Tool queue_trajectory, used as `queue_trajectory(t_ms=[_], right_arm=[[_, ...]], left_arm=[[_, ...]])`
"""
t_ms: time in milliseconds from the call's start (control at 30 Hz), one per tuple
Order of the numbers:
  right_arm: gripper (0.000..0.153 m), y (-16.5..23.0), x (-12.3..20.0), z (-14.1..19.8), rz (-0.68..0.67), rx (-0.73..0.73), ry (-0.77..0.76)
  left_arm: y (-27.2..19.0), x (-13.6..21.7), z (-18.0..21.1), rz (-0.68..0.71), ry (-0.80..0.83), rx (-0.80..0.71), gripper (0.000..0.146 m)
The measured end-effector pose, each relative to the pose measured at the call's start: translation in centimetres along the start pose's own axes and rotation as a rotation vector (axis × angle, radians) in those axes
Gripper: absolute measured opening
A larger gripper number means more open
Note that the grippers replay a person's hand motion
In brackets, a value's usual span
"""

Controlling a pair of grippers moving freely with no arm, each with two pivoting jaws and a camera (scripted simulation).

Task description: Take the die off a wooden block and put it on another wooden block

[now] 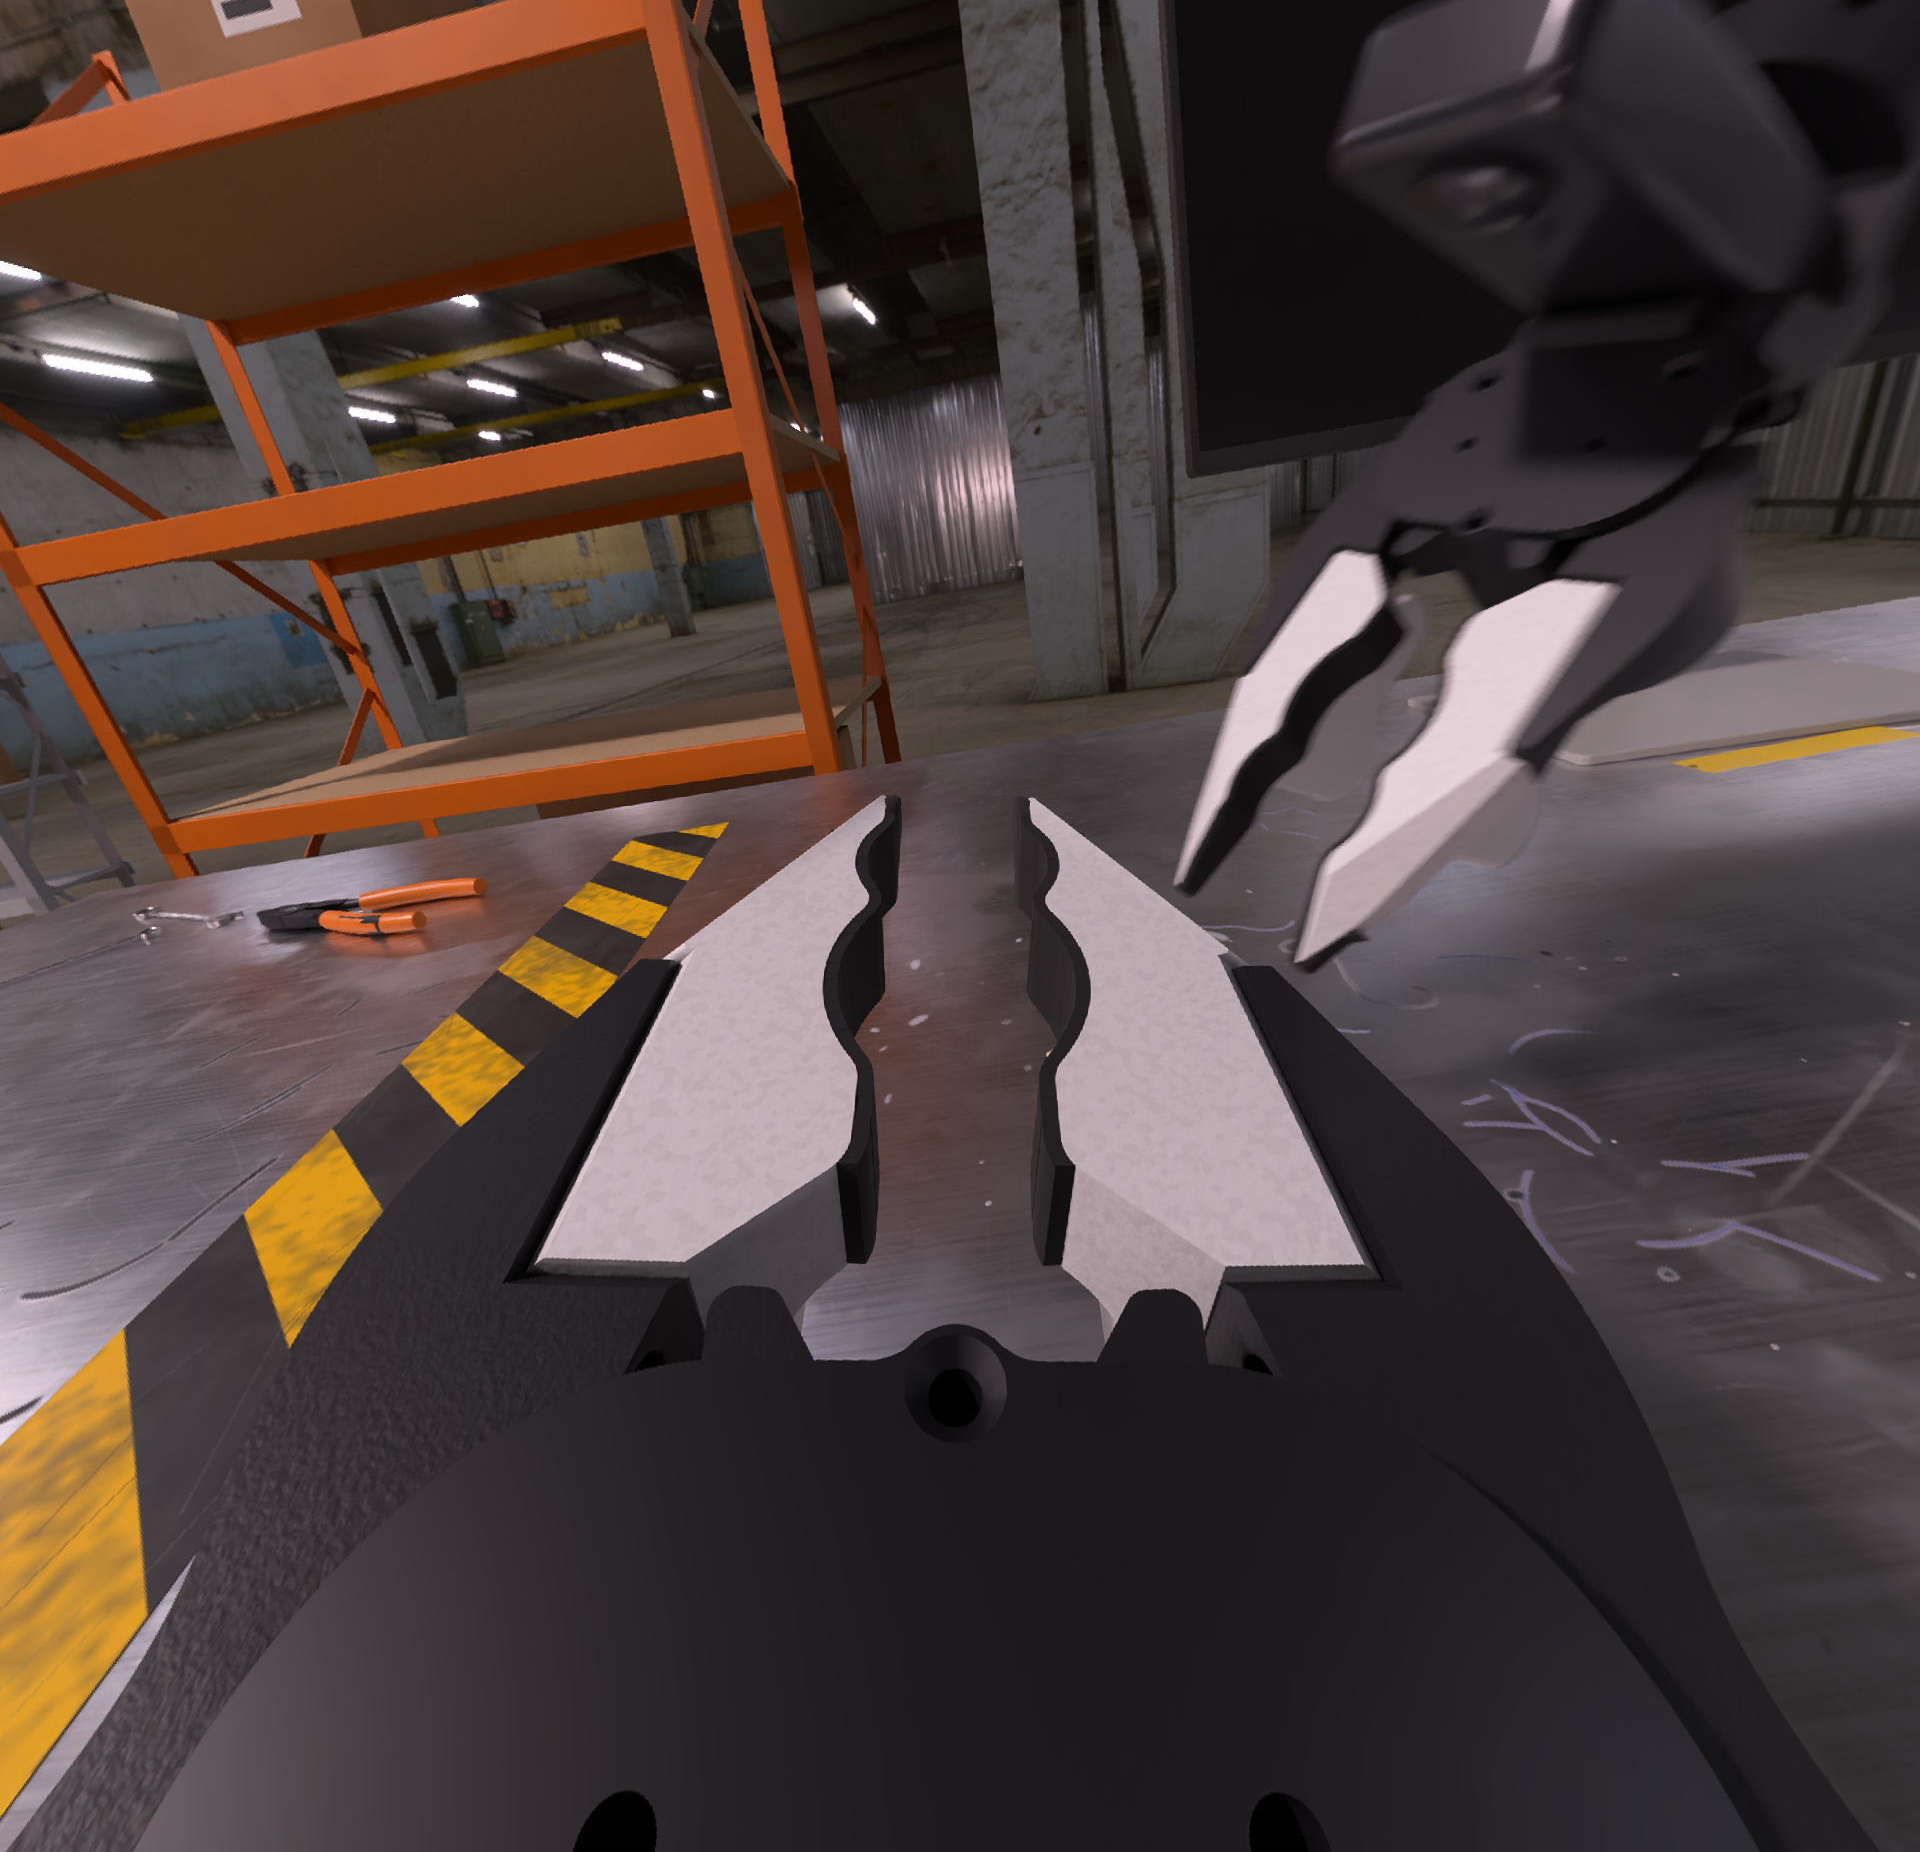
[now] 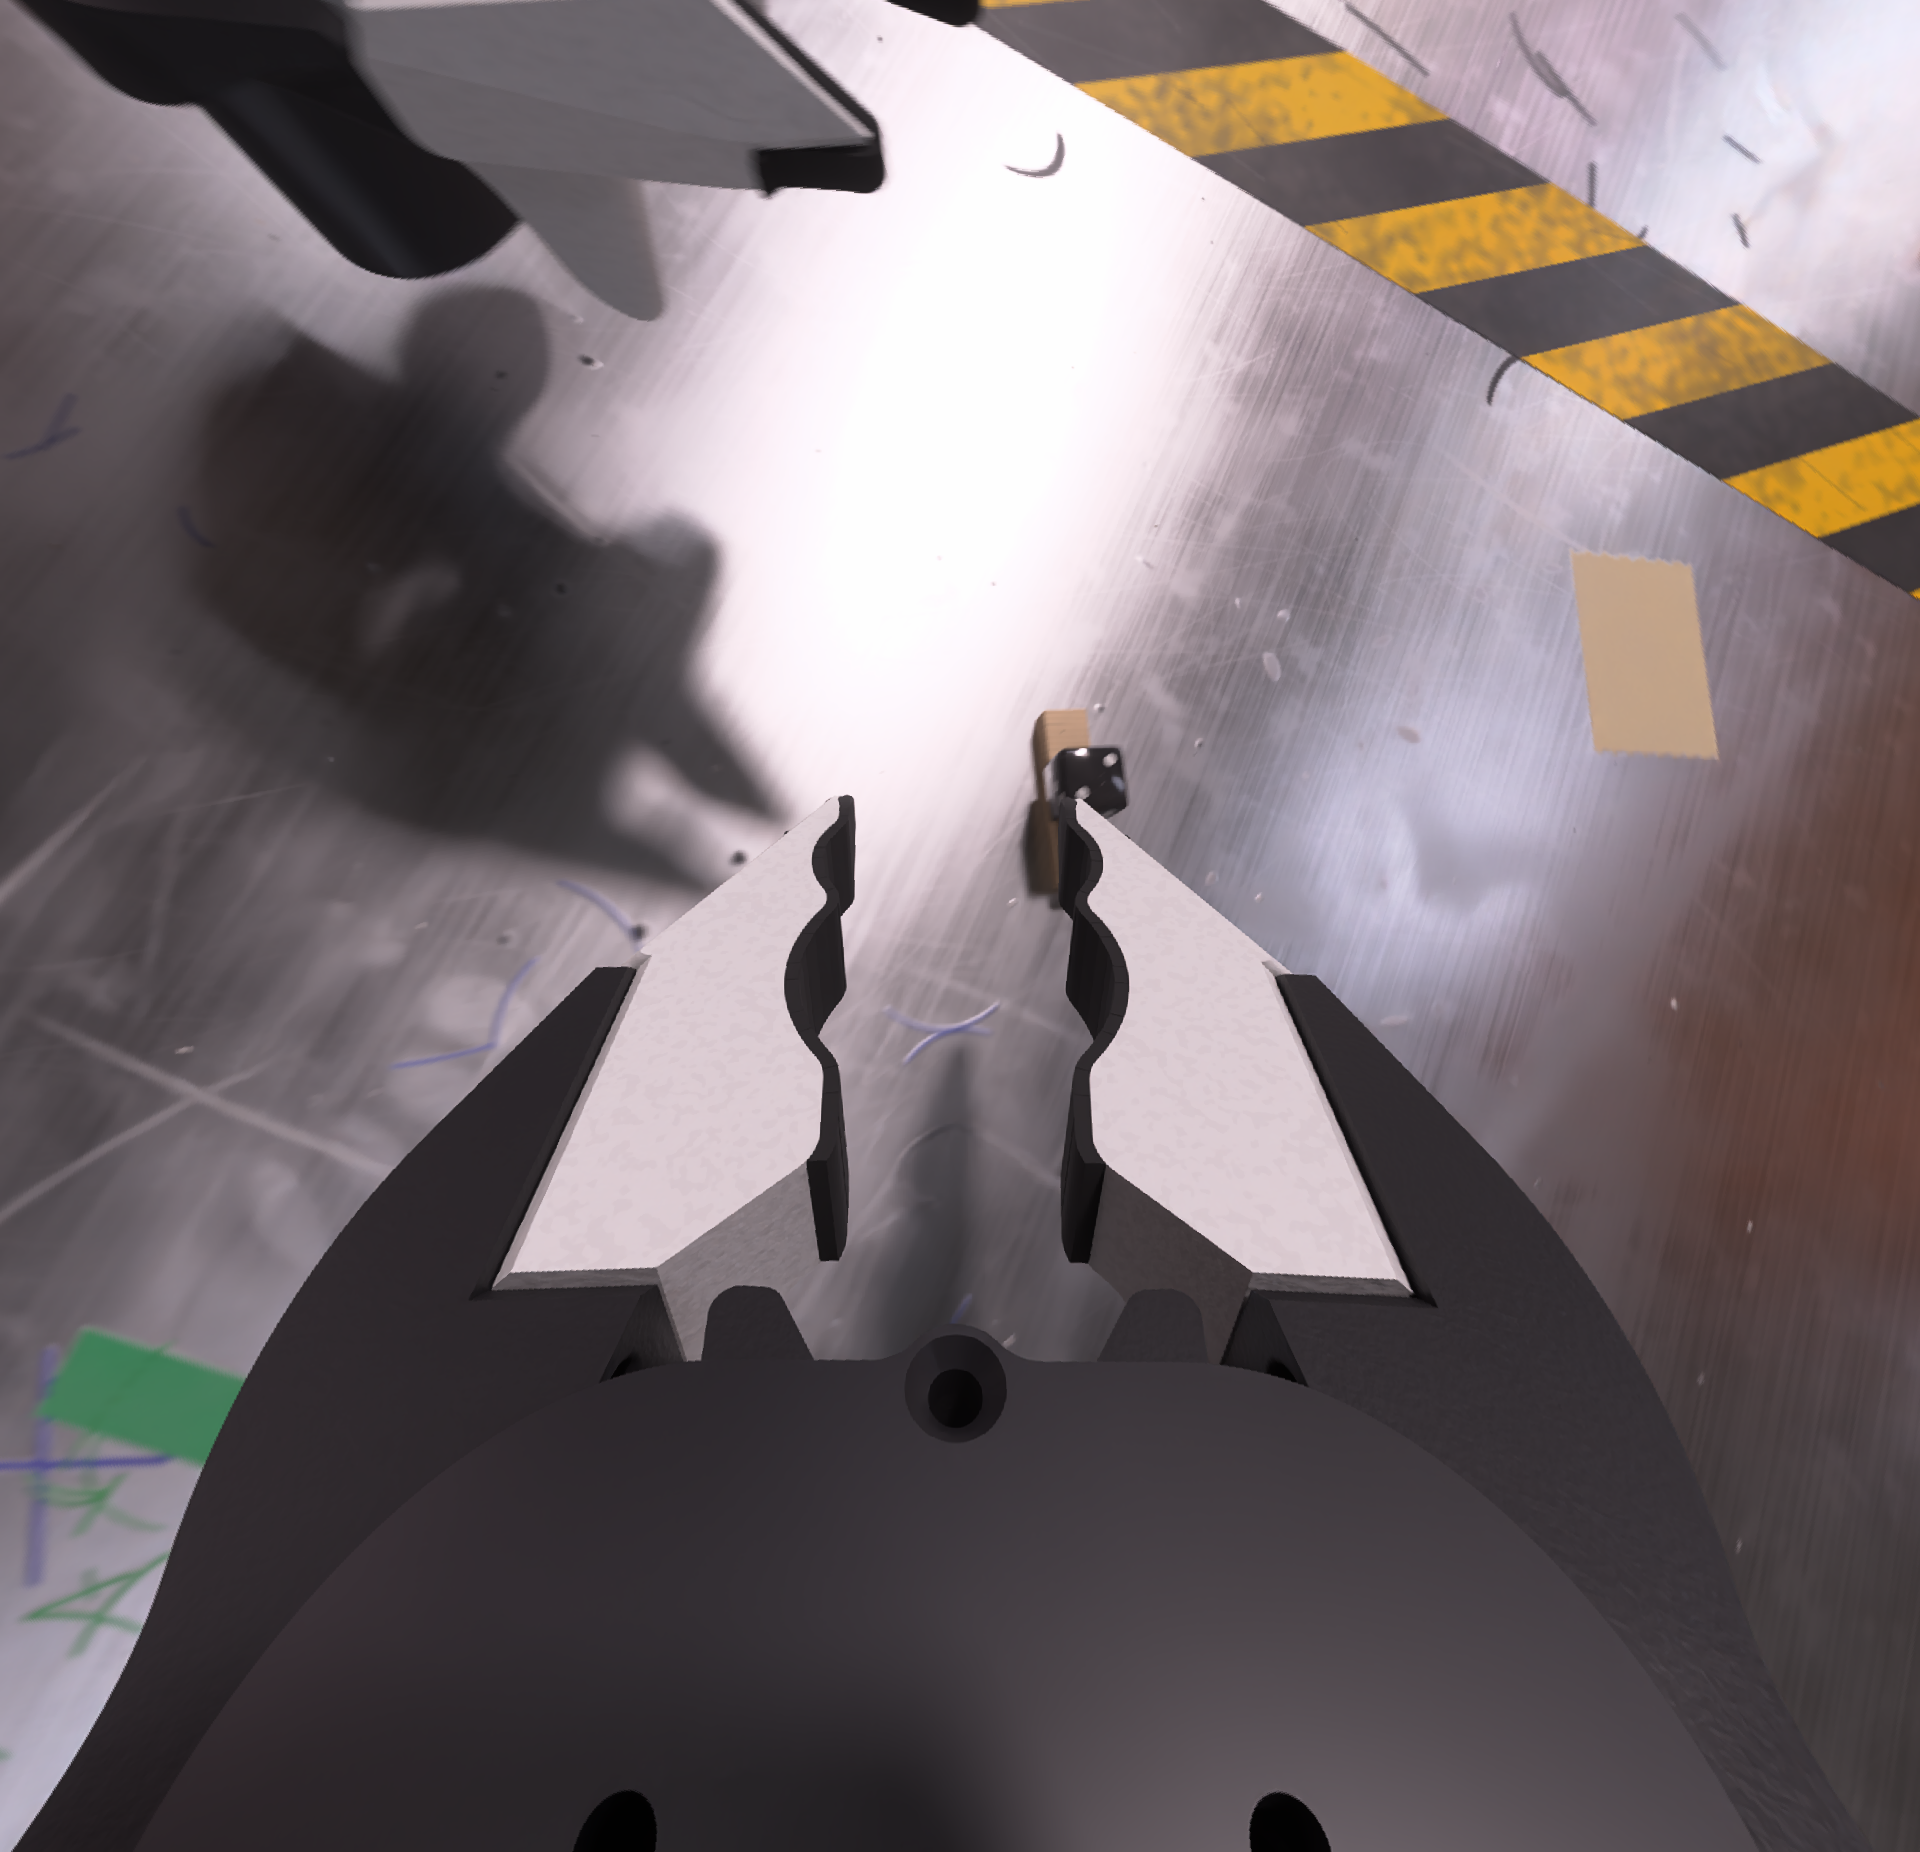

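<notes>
In the right wrist view a small black die with white pips sits on a tan wooden block, partly hidden behind my right finger. A second flat tan wooden block lies farther right. My right gripper is open and empty, high above the metal table, with the die just past its right fingertip. My left gripper is open and empty, low over the table. The right gripper also shows in the left wrist view, the left gripper in the right wrist view. The left wrist view shows neither die nor blocks.
A yellow-and-black hazard stripe crosses the table. Orange-handled pliers lie at the far left. An orange shelf rack stands beyond the table. A green patch lies at the lower left.
</notes>
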State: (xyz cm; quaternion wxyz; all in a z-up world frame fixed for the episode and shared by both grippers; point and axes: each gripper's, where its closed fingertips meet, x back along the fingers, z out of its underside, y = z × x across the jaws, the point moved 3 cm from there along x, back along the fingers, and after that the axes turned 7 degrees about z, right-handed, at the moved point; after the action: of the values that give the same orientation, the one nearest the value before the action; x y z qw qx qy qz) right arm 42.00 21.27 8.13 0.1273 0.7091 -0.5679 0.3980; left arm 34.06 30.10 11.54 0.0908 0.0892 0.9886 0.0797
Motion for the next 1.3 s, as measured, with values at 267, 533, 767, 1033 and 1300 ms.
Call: queue_trajectory(t_ms=[267, 533, 767, 1033, 1300], right_arm=[[0.044, -2.3, -4.4, 0.5, -0.09, 0.092, 0.157], [0.023, -2.8, -5.5, 1.4, -0.112, 0.077, 0.202], [0.017, -2.5, -3.7, 0.5, -0.086, 0.096, 0.161], [0.017, 4.6, 7.0, 2.3, 0.04, 0.07, 0.106], [0.017, 14.7, 15.3, 9.7, 0.239, -0.065, 0.14]], left_arm=[[-0.1, 0.0, 0.0, 0.01, -0.004, -0.002, 0.021], [-0.2, 0.0, 0.0, 0.017, 0.0, -0.008, 0.021], [-0.5, 0.0, 0.0, 0.034, 0.004, -0.016, 0.022], [-0.5, 0.3, -0.2, 0.047, -0.016, 0.006, 0.022], [-0.4, 0.7, -0.4, 0.055, -0.047, 0.052, 0.022]])
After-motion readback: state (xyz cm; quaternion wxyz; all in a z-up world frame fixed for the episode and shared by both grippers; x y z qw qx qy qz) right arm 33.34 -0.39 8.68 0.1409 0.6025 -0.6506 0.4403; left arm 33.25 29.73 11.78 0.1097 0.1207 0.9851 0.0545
